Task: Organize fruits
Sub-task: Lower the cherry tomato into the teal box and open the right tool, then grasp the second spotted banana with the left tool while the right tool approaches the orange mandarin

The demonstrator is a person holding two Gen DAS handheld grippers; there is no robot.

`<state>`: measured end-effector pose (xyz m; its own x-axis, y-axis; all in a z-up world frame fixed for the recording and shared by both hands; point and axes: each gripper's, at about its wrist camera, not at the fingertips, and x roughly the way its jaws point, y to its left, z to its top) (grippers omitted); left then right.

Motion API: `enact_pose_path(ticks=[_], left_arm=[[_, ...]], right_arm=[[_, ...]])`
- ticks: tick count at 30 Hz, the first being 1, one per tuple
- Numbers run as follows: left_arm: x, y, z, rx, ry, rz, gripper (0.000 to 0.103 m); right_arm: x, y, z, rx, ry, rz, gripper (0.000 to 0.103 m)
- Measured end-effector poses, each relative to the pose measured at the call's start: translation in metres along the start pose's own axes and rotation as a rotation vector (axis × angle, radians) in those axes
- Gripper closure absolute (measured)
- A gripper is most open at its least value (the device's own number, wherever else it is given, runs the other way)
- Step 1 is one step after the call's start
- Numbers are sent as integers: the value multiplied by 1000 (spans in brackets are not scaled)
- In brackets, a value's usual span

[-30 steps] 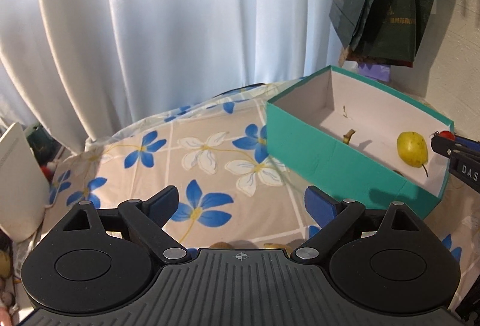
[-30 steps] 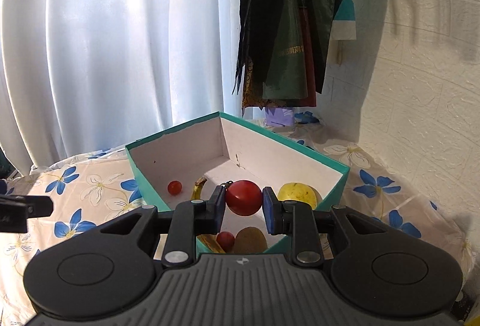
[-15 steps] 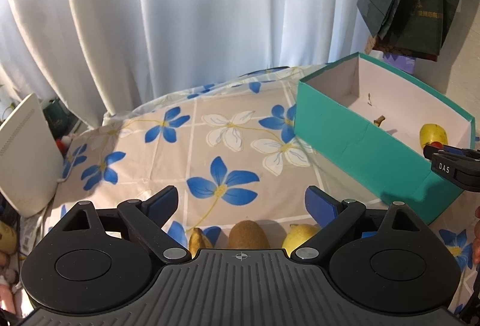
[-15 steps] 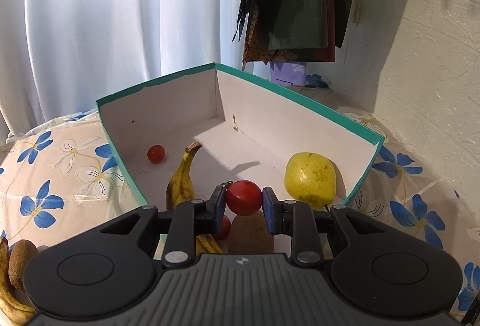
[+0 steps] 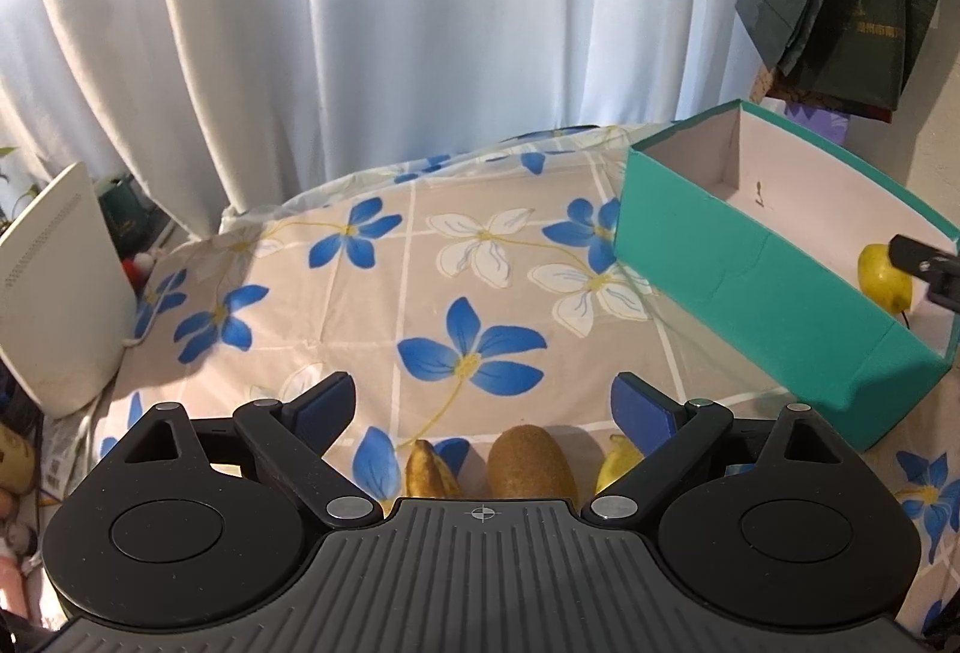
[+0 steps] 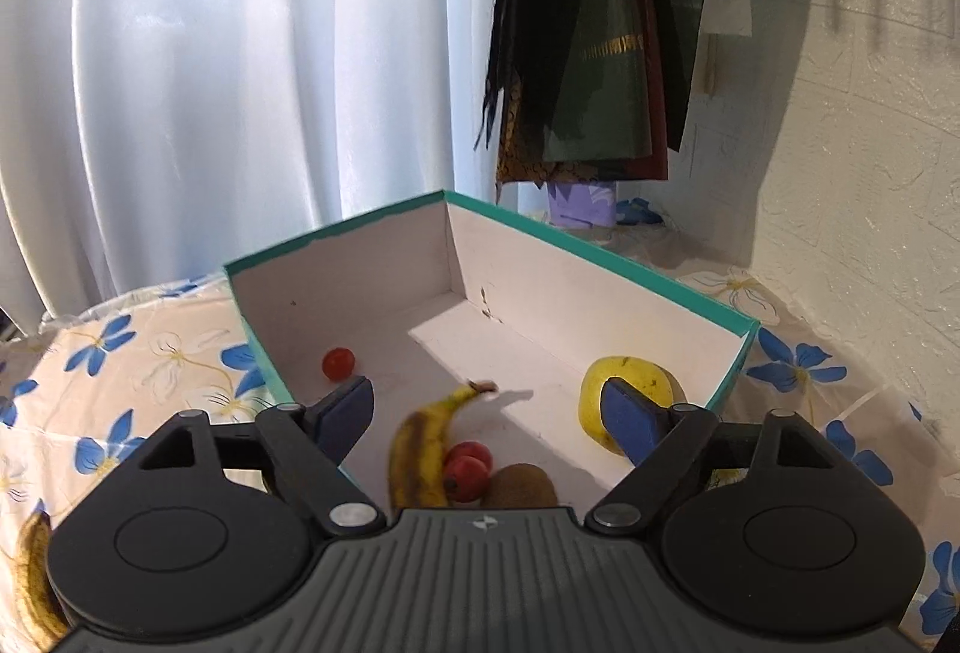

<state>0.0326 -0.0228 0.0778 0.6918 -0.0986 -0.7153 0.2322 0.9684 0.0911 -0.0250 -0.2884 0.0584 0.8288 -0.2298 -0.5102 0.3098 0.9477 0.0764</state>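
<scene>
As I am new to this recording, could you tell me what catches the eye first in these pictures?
The teal box on the flowered tablecloth stands out: it holds a banana, a yellow pear, a kiwi and small red tomatoes. The right gripper hangs open over them.

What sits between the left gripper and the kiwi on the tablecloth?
Nothing visible. The left gripper is open, its fingers spread, and the kiwi lies just below the gap, flanked by a banana tip and a yellow fruit, which crowd the fingers' path.
</scene>
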Motion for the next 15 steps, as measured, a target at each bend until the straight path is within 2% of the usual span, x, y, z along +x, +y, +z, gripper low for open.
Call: enact_pose_path(ticks=[1, 3, 6, 11, 15], left_arm=[[1, 3, -3, 2, 0, -1, 7], [2, 7, -12, 9, -3, -8, 7], [1, 12, -29, 39, -11, -29, 7], [2, 15, -59, 118, 5, -57, 7], [2, 22, -74, 112, 30, -71, 7]], right_arm=[[-11, 1, 0, 1, -26, 17, 18], [-34, 5, -2, -2, -74, 48, 9], [-65, 13, -12, -1, -100, 106, 5], [-89, 25, -41, 18, -59, 180, 5], [-90, 30, -55, 30, 6, 202, 5]])
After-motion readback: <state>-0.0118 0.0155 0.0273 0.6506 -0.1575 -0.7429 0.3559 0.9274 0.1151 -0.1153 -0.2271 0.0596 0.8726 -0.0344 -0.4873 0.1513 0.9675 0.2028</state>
